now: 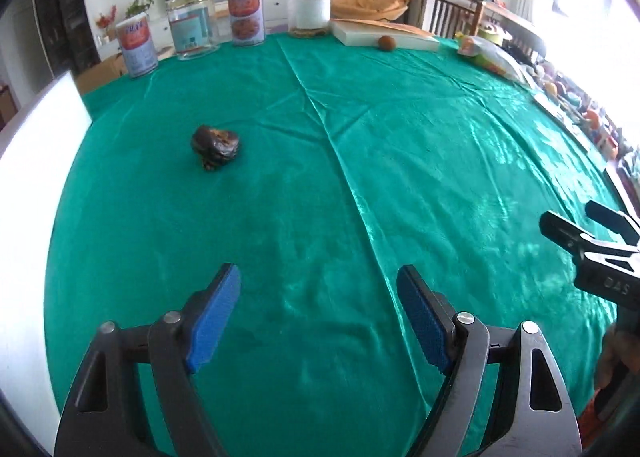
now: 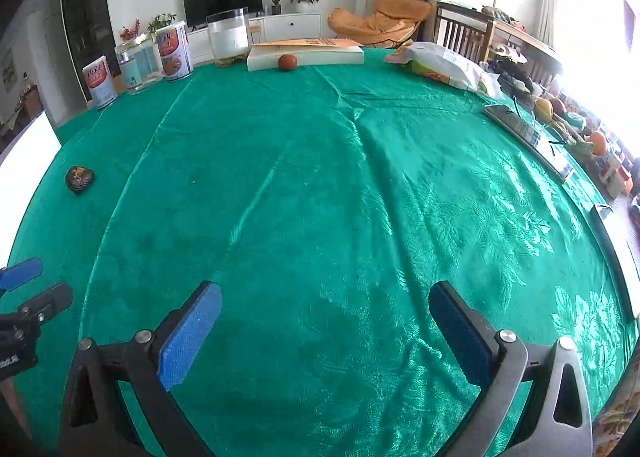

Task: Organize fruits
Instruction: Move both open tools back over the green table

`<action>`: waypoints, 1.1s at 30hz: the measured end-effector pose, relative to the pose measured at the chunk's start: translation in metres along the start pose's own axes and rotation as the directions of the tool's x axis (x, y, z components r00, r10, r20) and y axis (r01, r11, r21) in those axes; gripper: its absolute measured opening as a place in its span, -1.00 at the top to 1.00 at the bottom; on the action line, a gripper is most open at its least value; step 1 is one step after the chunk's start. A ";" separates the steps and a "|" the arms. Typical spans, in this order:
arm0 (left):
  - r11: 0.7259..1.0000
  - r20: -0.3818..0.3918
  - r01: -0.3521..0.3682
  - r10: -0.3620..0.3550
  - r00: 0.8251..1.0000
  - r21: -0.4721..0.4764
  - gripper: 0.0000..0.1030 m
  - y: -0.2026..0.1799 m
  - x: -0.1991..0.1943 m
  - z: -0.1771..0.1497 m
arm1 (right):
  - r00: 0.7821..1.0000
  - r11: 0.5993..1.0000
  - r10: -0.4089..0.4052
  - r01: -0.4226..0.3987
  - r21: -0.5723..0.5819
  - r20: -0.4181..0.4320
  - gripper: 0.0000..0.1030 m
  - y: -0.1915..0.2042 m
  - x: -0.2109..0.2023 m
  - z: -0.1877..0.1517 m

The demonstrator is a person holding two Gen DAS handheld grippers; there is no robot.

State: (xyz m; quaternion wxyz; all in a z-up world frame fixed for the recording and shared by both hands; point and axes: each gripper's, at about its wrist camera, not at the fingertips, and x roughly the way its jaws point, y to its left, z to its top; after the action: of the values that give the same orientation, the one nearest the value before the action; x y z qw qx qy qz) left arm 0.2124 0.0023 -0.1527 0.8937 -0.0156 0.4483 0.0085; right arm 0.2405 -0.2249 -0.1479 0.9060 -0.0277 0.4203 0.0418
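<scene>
A dark, wrinkled brown fruit (image 1: pixel 216 146) lies on the green tablecloth (image 1: pixel 304 185), ahead and left of my open, empty left gripper (image 1: pixel 320 289). The same fruit shows at the far left of the right wrist view (image 2: pixel 79 178). A small round brown fruit (image 1: pixel 387 43) sits at the table's far edge against a white box (image 1: pixel 384 35); it also shows in the right wrist view (image 2: pixel 287 61). My right gripper (image 2: pixel 326 315) is open and empty over the cloth. It appears at the right edge of the left wrist view (image 1: pixel 580 225).
Two labelled cans (image 1: pixel 245 15), a glass jar (image 1: pixel 192 27) and a clear canister (image 1: pixel 309 9) stand along the far edge. A plastic bag of produce (image 2: pixel 440 65) lies at the far right. A phone (image 2: pixel 520 127) lies near the right edge. A white board (image 1: pixel 36 137) stands at the left.
</scene>
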 end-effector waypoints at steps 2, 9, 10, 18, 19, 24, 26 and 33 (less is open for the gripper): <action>1.000 0.012 -0.018 0.018 1.000 0.002 -0.60 0.000 0.009 0.006 | 0.999 1.000 -0.014 0.014 -0.026 -0.029 -0.99 0.005 0.006 -0.002; 0.999 0.016 -0.045 0.045 0.999 -0.029 -0.64 0.001 0.026 0.009 | 0.995 1.000 0.002 -0.002 -0.006 -0.100 -0.99 0.003 0.023 -0.010; 0.998 0.013 -0.048 0.049 0.999 -0.034 -0.69 0.002 0.028 0.010 | 0.995 1.000 0.003 -0.003 0.000 -0.100 -1.00 0.002 0.023 -0.010; 0.997 0.001 -0.063 0.063 0.998 -0.050 -0.82 0.005 0.031 0.011 | 0.995 1.000 0.001 -0.001 -0.002 -0.100 -1.00 0.003 0.023 -0.010; 0.997 0.000 -0.065 0.065 0.998 -0.049 -0.82 0.005 0.031 0.011 | 0.995 1.000 0.001 -0.001 -0.002 -0.100 -1.00 0.002 0.023 -0.010; 0.997 -0.001 -0.066 0.066 0.998 -0.049 -0.83 0.005 0.031 0.011 | 0.995 1.000 0.001 -0.001 -0.002 -0.100 -1.00 0.002 0.023 -0.010; 0.997 0.000 -0.065 0.065 0.998 -0.049 -0.83 0.005 0.031 0.011 | 0.995 1.000 0.001 -0.001 0.000 -0.100 -1.00 0.002 0.023 -0.011; 0.999 -0.061 -0.050 0.049 0.997 -0.006 -0.83 0.023 0.030 0.016 | 0.995 1.000 0.002 -0.002 0.003 -0.103 -1.00 0.002 0.022 -0.011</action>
State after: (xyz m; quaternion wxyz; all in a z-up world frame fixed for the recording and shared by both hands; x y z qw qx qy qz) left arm 0.2429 0.0256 -0.1676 0.8791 -0.0082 0.4754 0.0319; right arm 0.2458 -0.2228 -0.1721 0.8832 -0.0283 0.4664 0.0405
